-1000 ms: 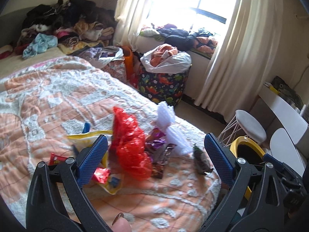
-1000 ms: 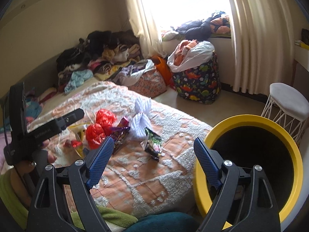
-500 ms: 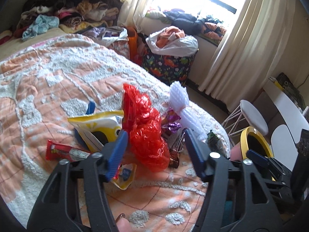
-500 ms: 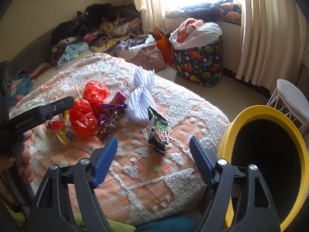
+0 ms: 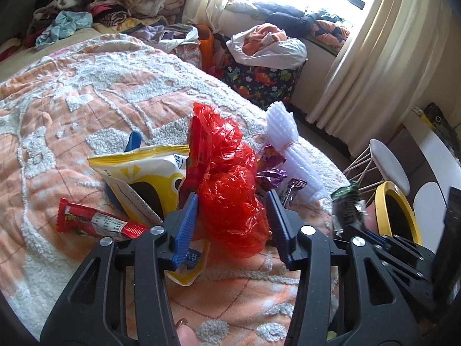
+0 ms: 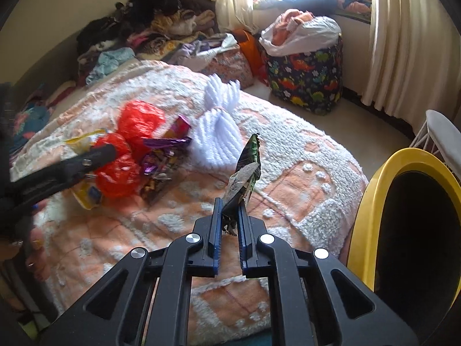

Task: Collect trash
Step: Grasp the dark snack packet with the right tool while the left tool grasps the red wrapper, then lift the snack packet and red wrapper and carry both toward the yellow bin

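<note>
Trash lies in a heap on the orange and white bedspread (image 5: 72,121). My left gripper (image 5: 232,214) is open, its blue fingers on either side of a crumpled red plastic bag (image 5: 230,199). Beside the bag lie a yellow snack bag (image 5: 147,173), a red wrapper (image 5: 95,220), purple wrappers (image 5: 272,174) and white foam netting (image 5: 291,155). My right gripper (image 6: 229,227) is shut on a green and silver wrapper (image 6: 245,173), held up above the bed. The yellow-rimmed bin (image 6: 374,201) stands just right of it, open and dark inside. The red bag (image 6: 126,155) also shows in the right wrist view.
Piles of clothes (image 5: 95,3) cover the far end of the bed. A dinosaur-print hamper (image 6: 305,77) with a white bag stands on the floor by the curtains (image 5: 374,66). A white stool (image 5: 389,167) stands beside the bin.
My right gripper has shut on the green wrapper and lifted it off the bed. My left gripper has moved forward and narrowed around the red bag.
</note>
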Demonstrator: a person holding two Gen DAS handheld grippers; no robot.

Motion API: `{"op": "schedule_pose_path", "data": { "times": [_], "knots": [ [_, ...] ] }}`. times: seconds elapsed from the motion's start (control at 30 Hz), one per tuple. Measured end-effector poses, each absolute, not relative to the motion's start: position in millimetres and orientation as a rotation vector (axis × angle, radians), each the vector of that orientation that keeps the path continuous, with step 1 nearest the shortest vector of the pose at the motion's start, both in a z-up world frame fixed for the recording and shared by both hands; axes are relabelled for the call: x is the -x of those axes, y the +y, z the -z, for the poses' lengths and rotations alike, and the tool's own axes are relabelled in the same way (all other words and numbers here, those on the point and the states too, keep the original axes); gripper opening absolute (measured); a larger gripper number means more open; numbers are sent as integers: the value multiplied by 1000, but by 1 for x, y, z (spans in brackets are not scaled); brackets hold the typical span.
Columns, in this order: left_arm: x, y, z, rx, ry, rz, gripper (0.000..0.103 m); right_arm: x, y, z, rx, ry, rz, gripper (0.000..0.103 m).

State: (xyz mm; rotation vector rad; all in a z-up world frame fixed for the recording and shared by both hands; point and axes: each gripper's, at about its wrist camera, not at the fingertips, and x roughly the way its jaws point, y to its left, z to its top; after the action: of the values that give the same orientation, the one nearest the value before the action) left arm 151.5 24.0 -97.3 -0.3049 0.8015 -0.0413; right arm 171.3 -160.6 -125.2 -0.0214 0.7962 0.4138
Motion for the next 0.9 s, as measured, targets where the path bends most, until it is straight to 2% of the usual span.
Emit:
{"op": "schedule_pose_path", "data": {
  "times": [0.27, 0.33, 0.9],
  "knots": [
    [-155, 19, 104, 272, 830, 27, 15, -148, -166, 115, -32, 764, -465, 10],
    [-151, 19, 99, 277, 817, 44, 13, -143, -169, 113, -44, 757, -478, 10],
    [-126, -2, 47, 245, 658, 149, 11, -114, -183, 78, -79, 661, -520, 10]
  ]
}}
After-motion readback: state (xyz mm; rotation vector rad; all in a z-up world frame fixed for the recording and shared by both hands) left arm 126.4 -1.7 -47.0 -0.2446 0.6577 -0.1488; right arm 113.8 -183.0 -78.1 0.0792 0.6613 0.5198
